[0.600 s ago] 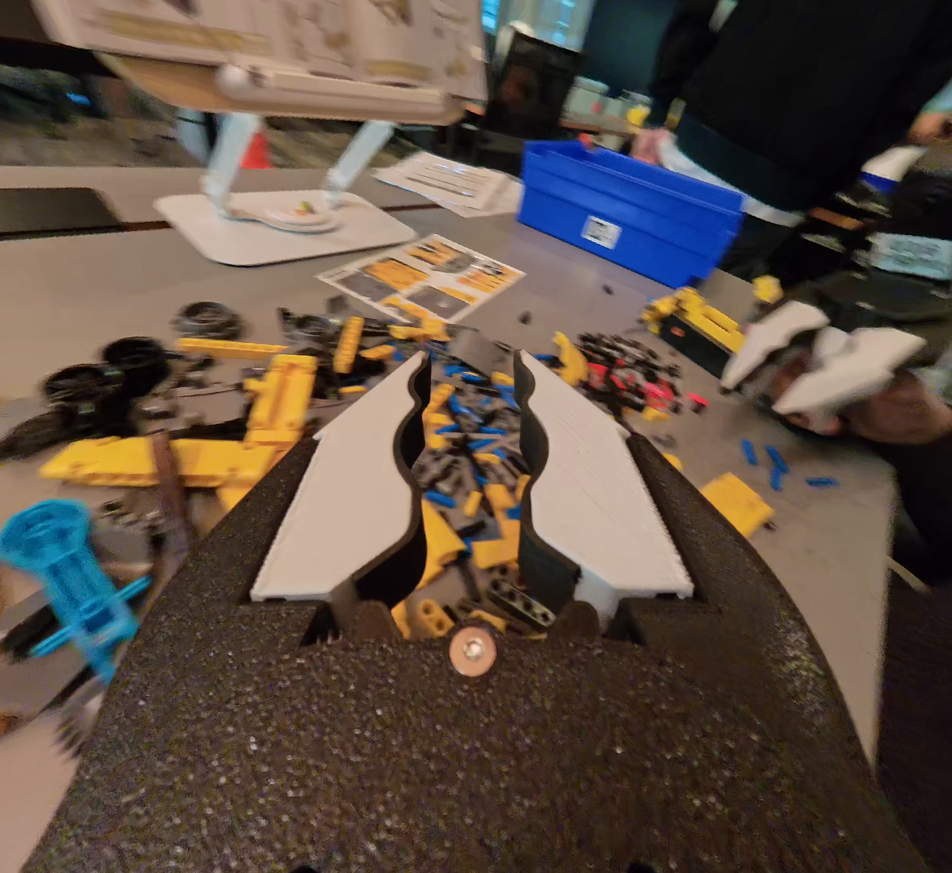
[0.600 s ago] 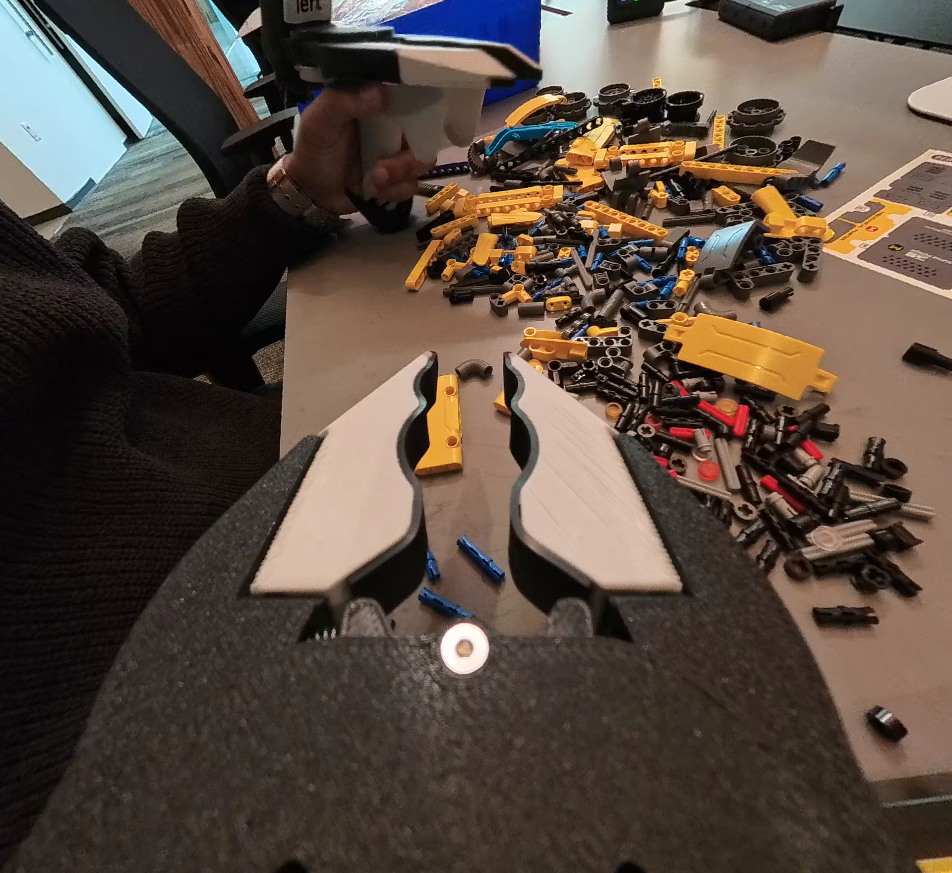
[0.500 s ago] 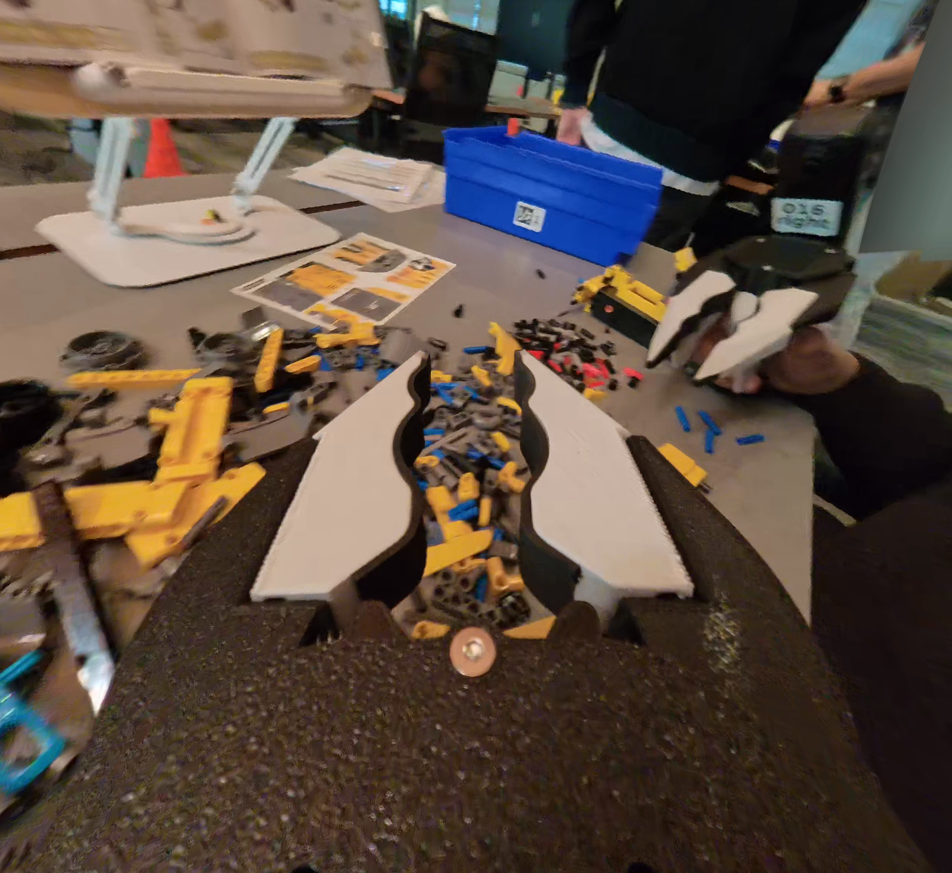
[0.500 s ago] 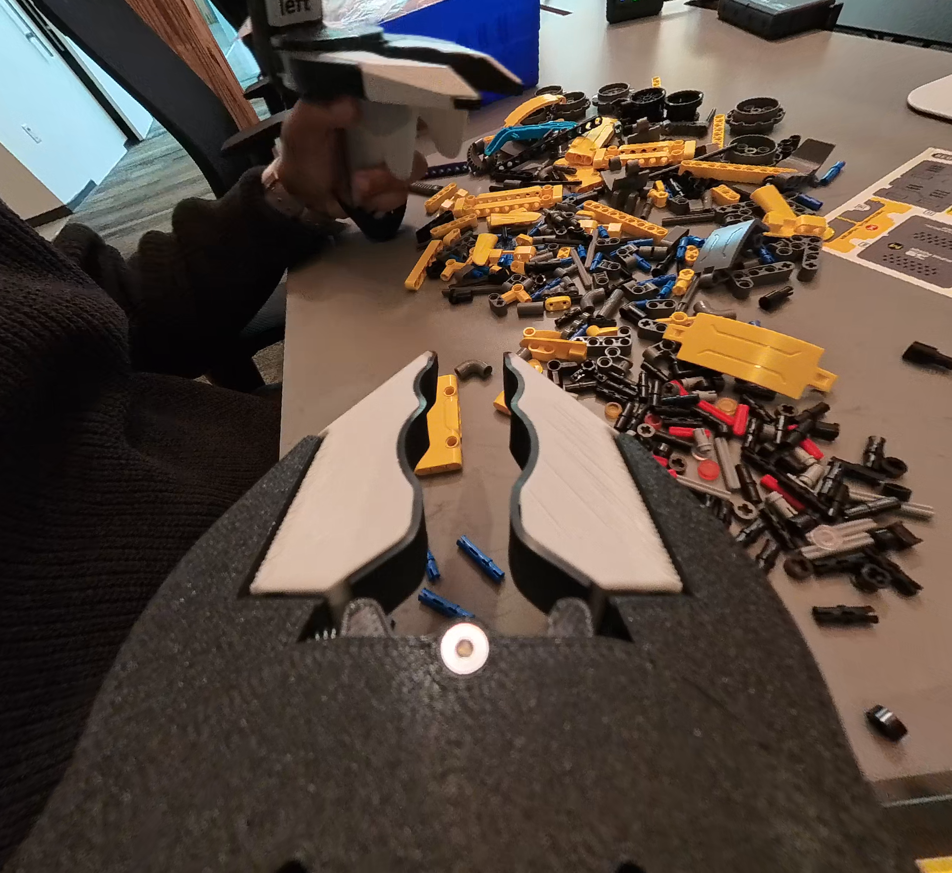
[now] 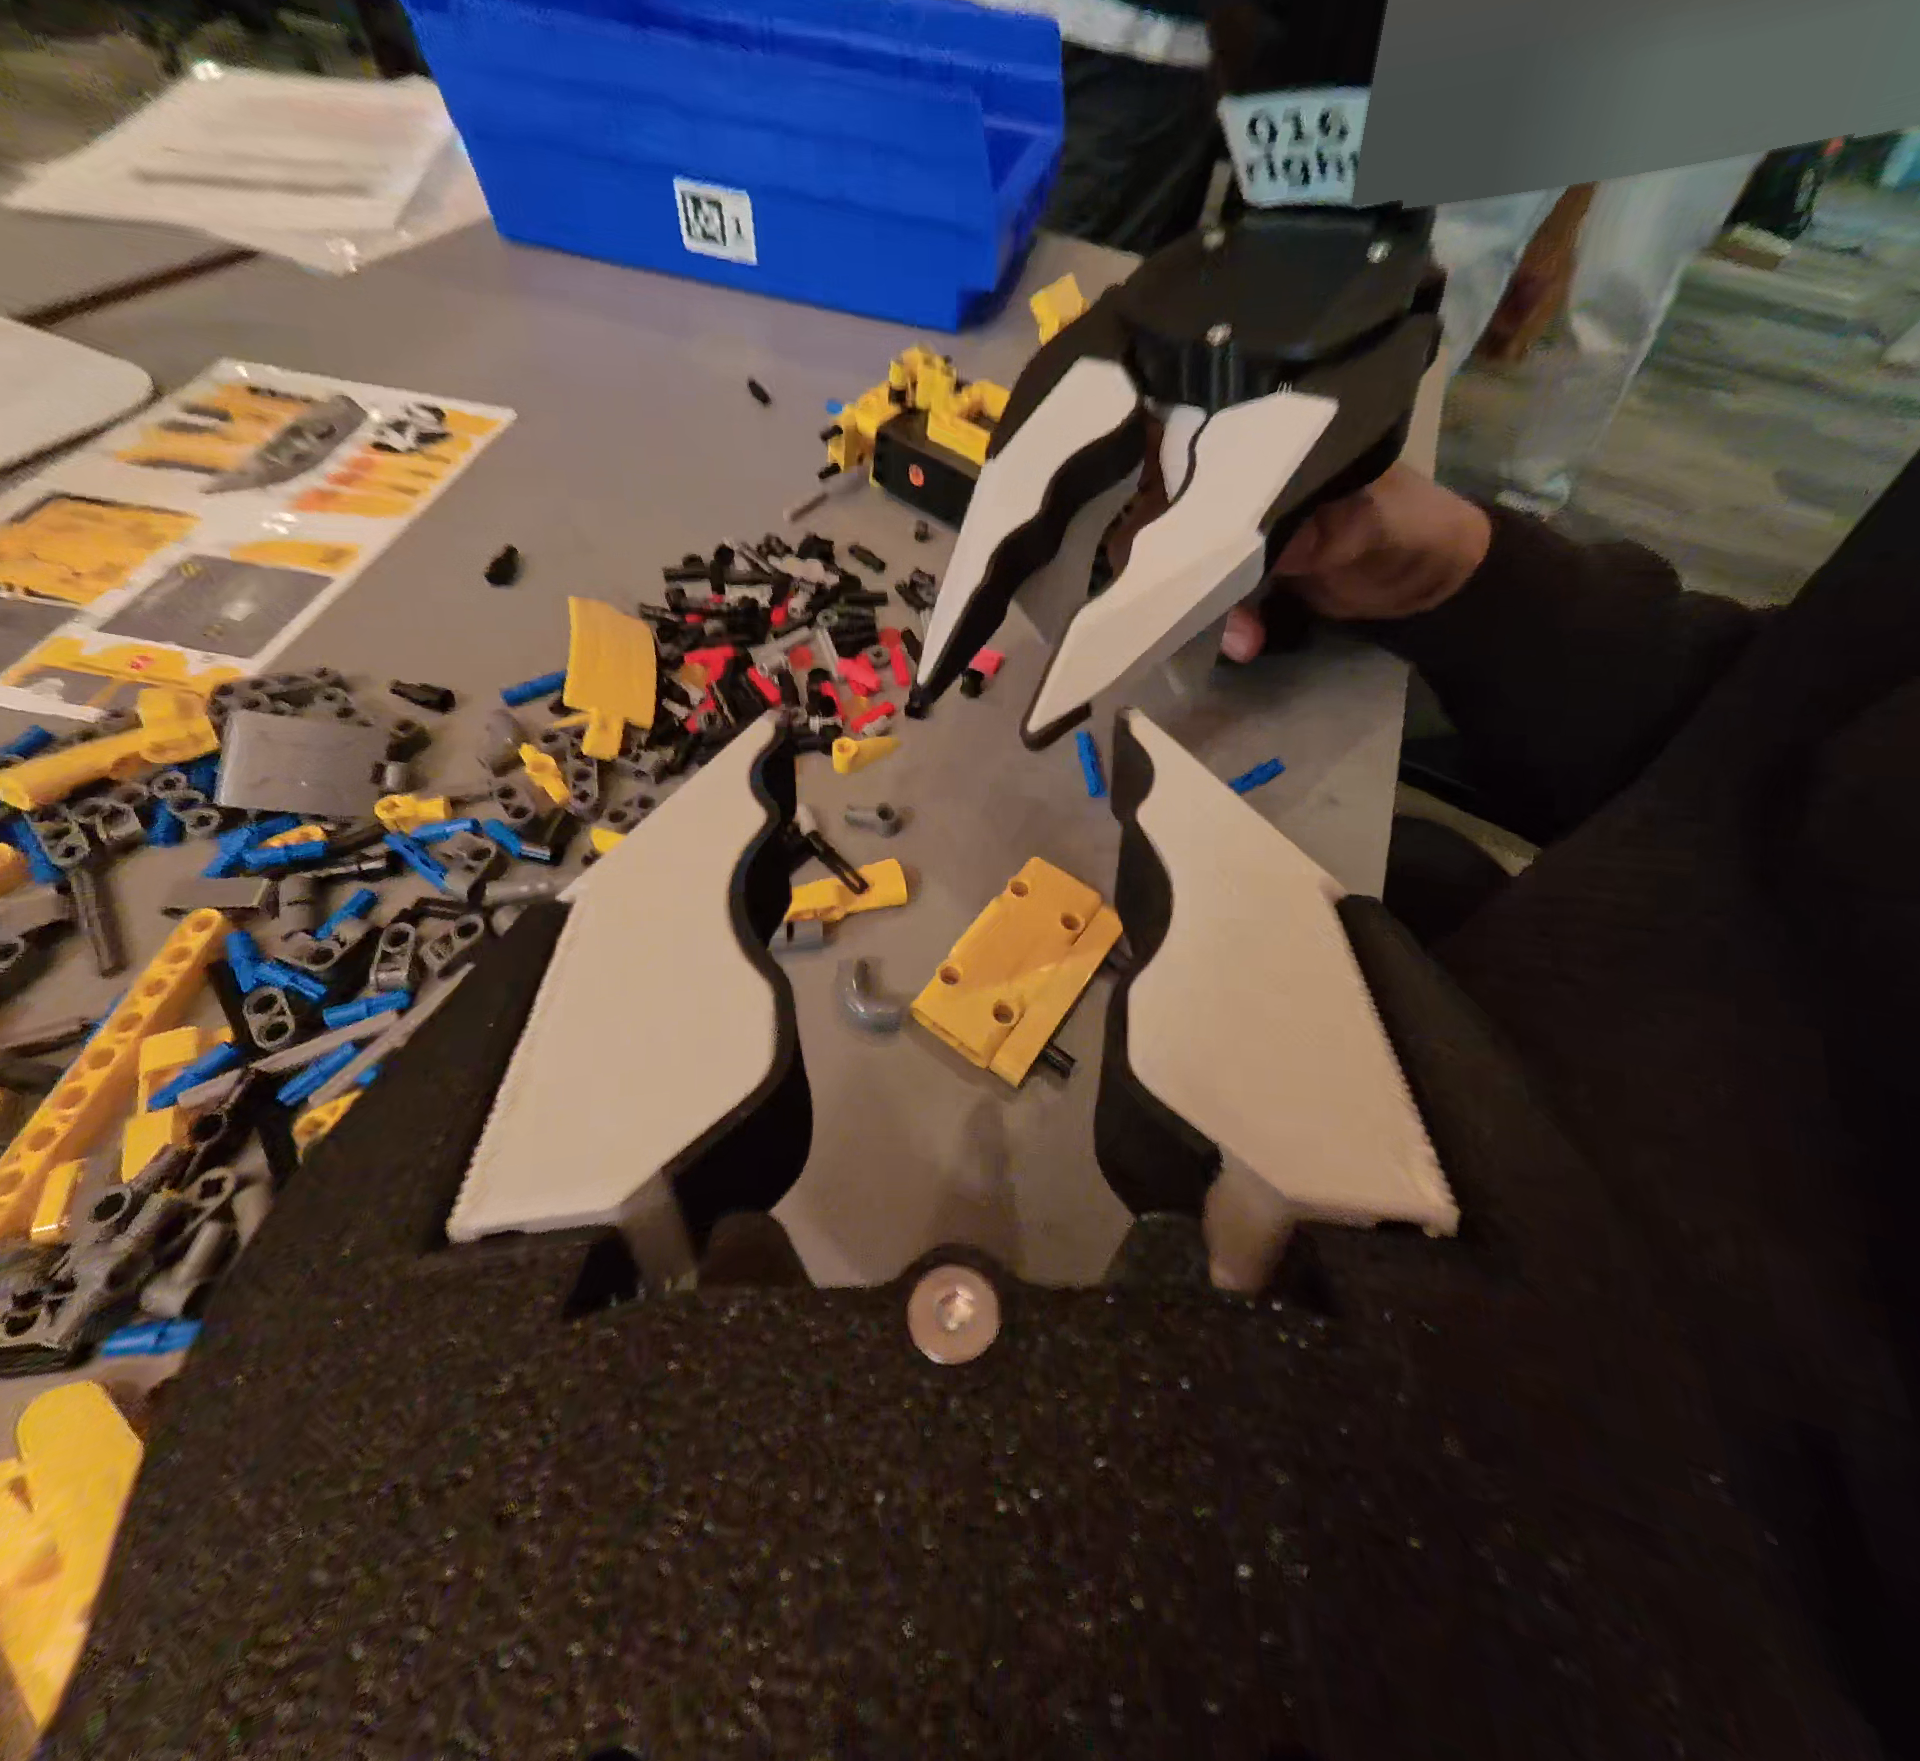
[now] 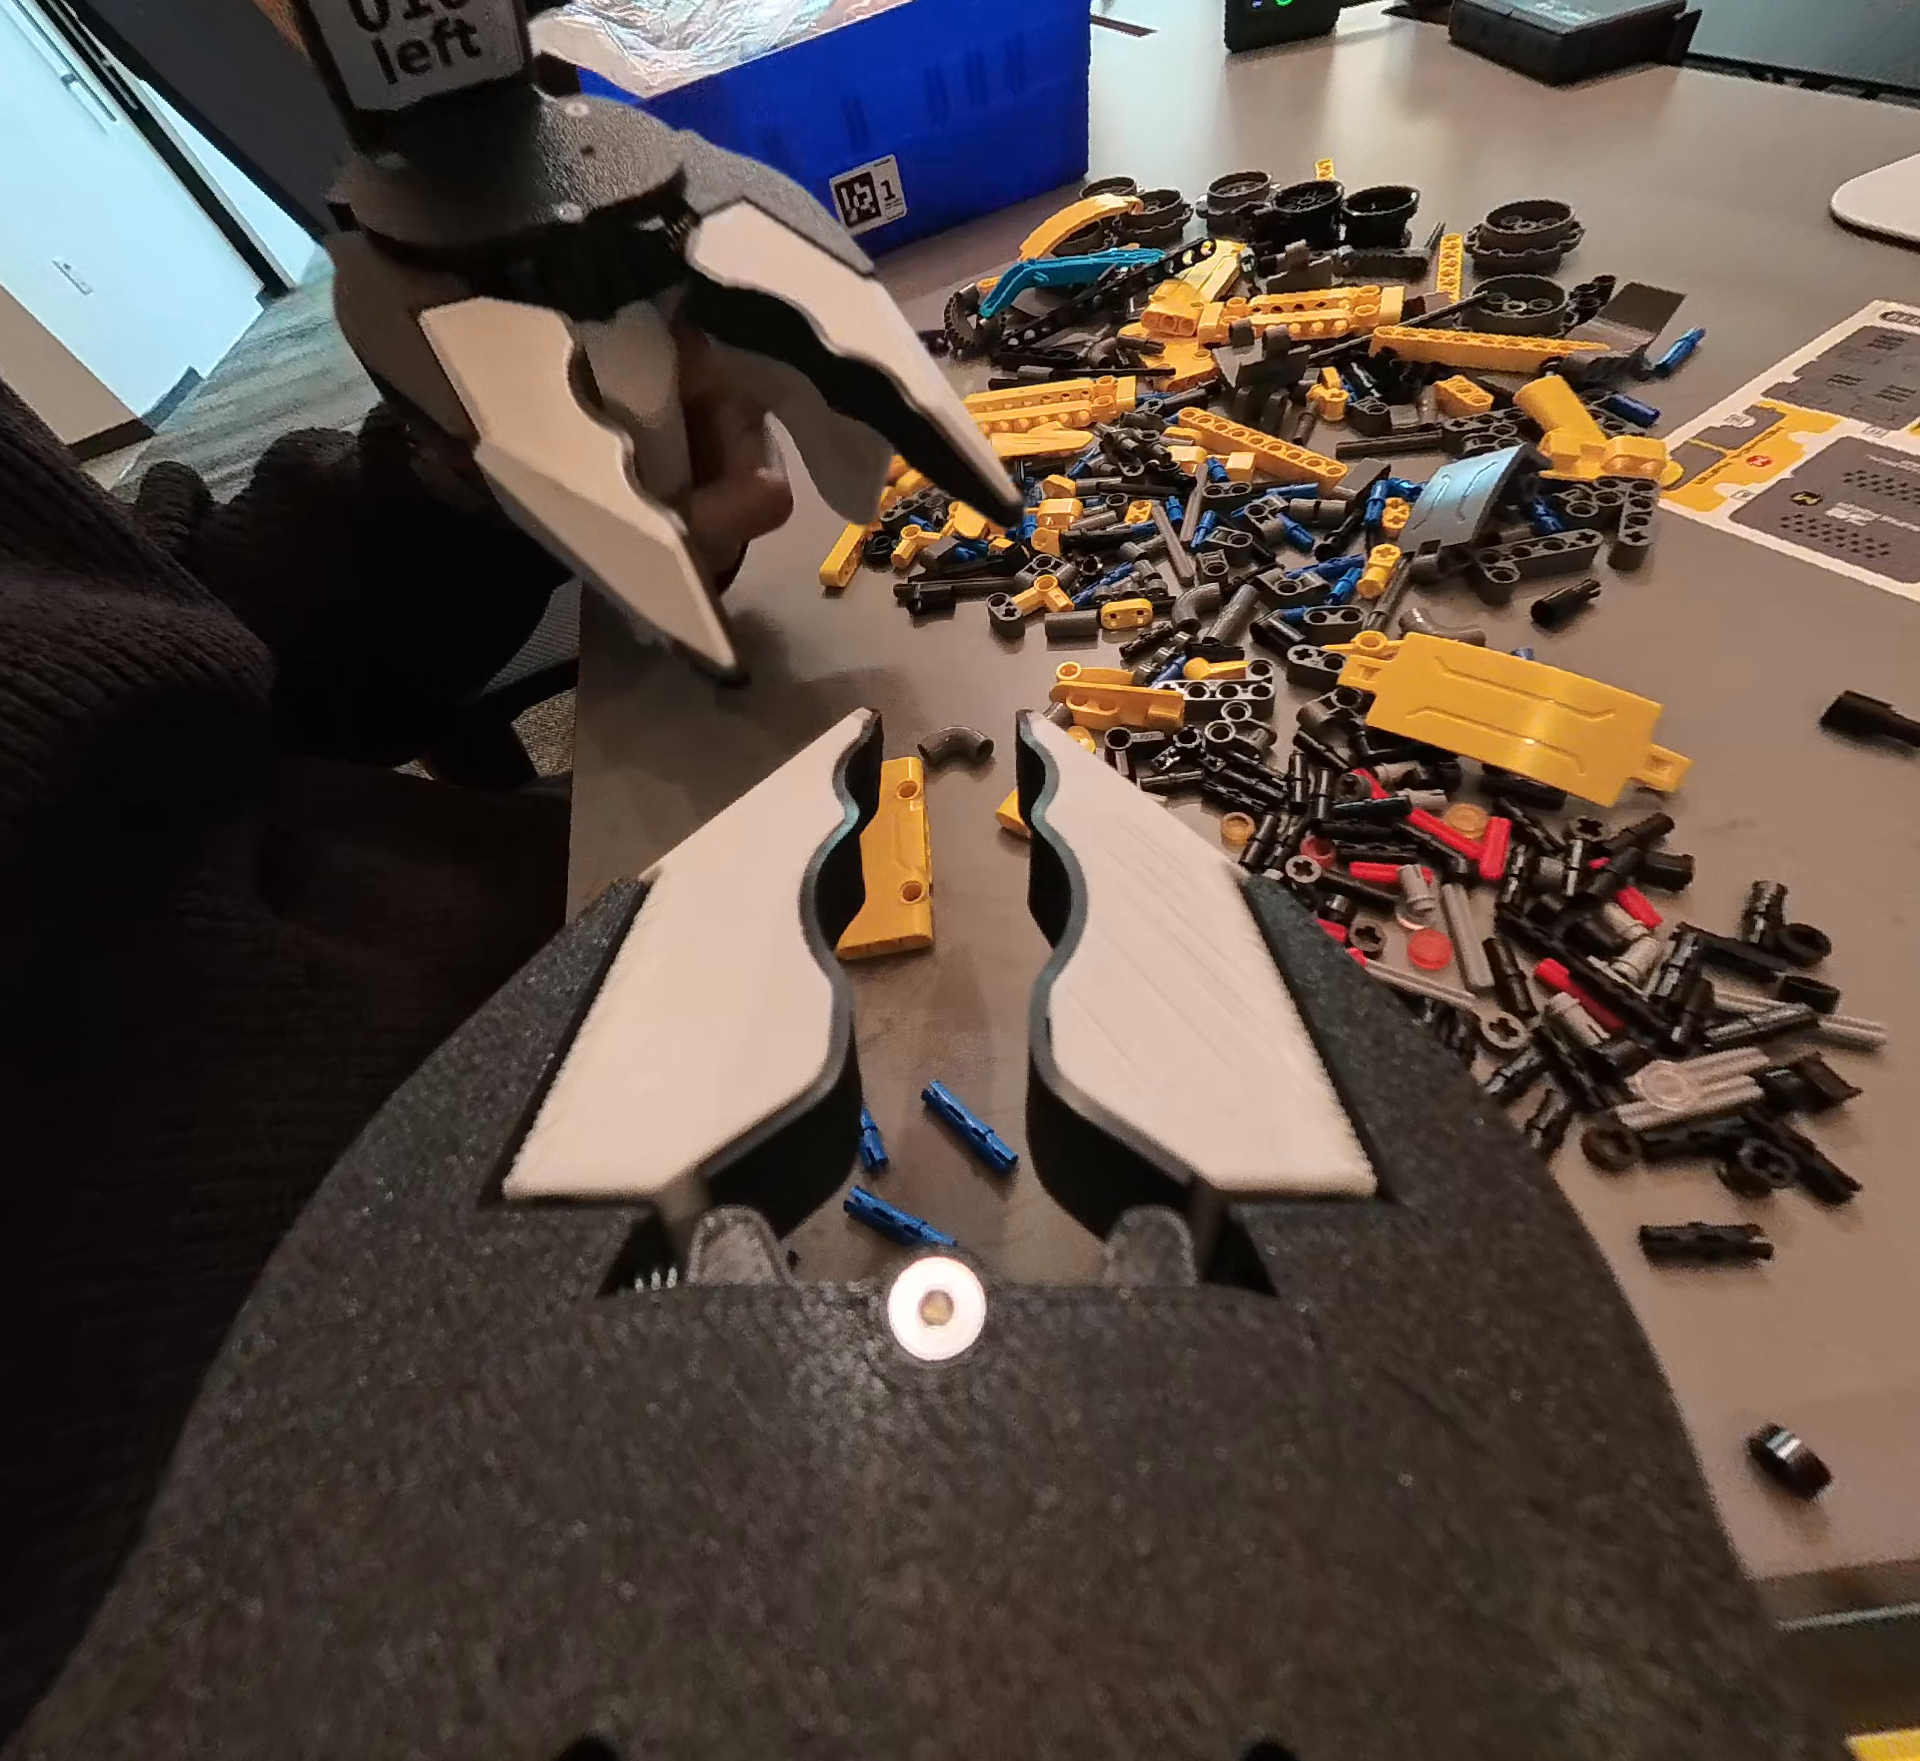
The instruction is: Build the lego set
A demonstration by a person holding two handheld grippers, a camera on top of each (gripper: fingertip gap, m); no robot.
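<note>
Yellow plate (image 5: 1016, 968) btwn spread left tool (image 5: 945, 735) fingers, untouched; right tool (image 6: 948, 719) spread too, partly hiding plate.

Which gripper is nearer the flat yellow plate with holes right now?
Left. The left gripper is open with the flat yellow plate lying between its fingers on the table. The right gripper, also open, hangs beyond it, tips by the red and black pins.

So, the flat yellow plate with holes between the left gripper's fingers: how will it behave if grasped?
The yellow plate looks like stiff, light plastic. It lies flat on the table, so it may slide if pushed. The left gripper is open around it.
</note>
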